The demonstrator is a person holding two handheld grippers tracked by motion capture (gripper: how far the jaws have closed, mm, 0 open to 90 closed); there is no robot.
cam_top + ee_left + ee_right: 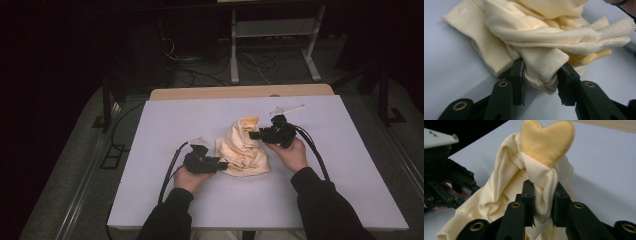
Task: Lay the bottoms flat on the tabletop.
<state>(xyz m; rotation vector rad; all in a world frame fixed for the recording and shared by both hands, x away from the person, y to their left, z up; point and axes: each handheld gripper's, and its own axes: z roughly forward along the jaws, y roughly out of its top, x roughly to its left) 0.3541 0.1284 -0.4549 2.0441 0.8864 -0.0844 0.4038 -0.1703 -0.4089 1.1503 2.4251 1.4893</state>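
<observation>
Where the white table (325, 165) carries the crumpled cream knit garment (243, 150) at its middle, seen from above flanked by left gripper (220, 163) and right gripper (256, 134); left gripper view: jaws clamped on a ribbed cuff (541, 68); right gripper view: jaws pinching a gathered fold (543, 187) below a yellow heart-shaped patch (545, 138)

White table (150, 150), metal shelf frame (272, 30), floor cables (200, 70), white strip (286, 108)
</observation>
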